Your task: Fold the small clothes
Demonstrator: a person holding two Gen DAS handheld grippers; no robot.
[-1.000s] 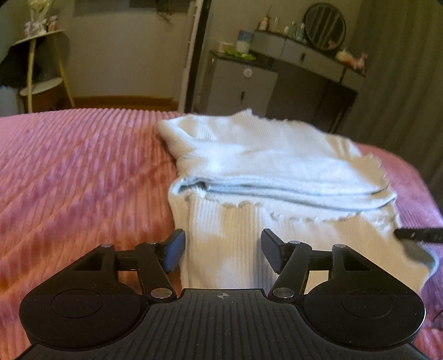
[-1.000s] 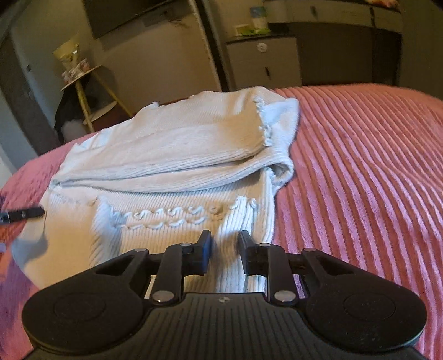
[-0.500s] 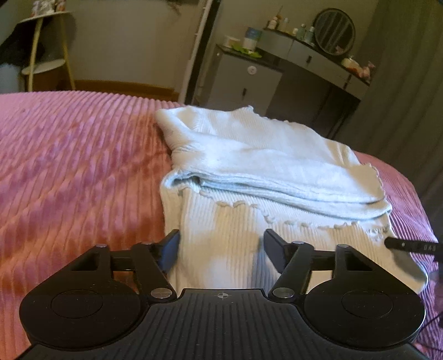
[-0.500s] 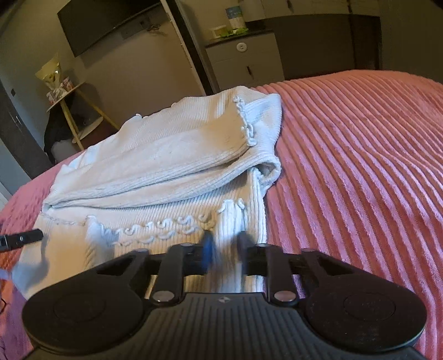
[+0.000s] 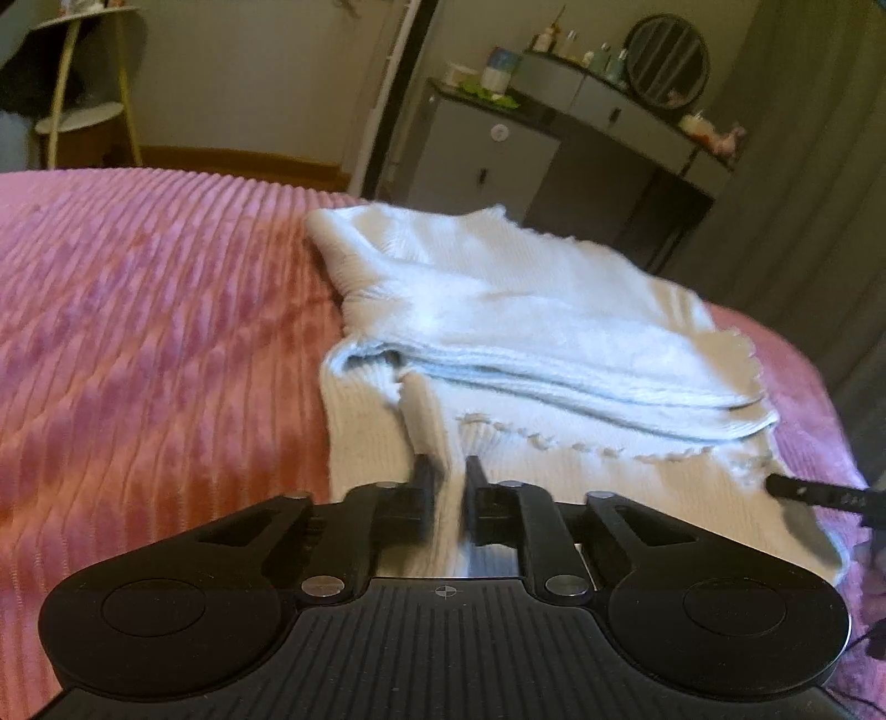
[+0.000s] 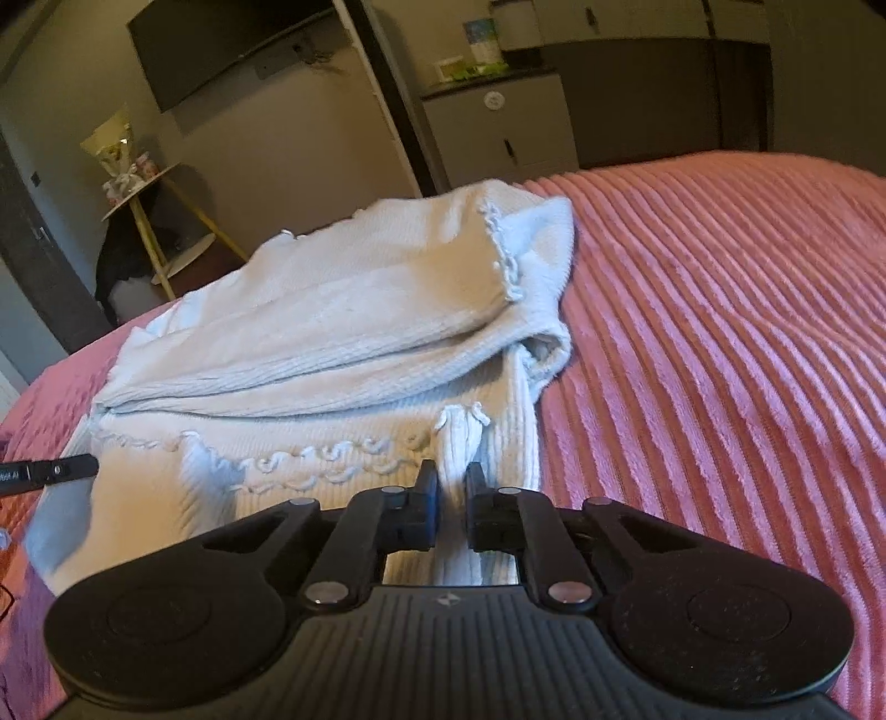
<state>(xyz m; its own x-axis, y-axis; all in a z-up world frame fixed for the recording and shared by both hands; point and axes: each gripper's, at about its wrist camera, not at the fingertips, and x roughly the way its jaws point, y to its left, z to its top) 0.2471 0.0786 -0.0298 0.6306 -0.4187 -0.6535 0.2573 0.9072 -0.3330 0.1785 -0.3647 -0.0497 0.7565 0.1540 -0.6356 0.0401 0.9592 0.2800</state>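
A white ribbed knit garment with a scalloped trim lies partly folded on the pink bedspread; its sleeves are folded across the middle. My left gripper is shut on a pinched ridge of the garment's near edge at its left side. My right gripper is shut on a pinched ridge of the same near edge at its right side. The tip of the right gripper shows at the right of the left wrist view, and the tip of the left gripper shows at the left of the right wrist view.
The ribbed pink bedspread spreads on both sides of the garment. Beyond the bed stand a grey cabinet, a dresser with a round mirror, a yellow-legged side table and a wall TV.
My left gripper has shut from wide open onto the garment's near edge. My right gripper has closed fully on the fabric. Both have pushed slightly forward and bunched the cloth.
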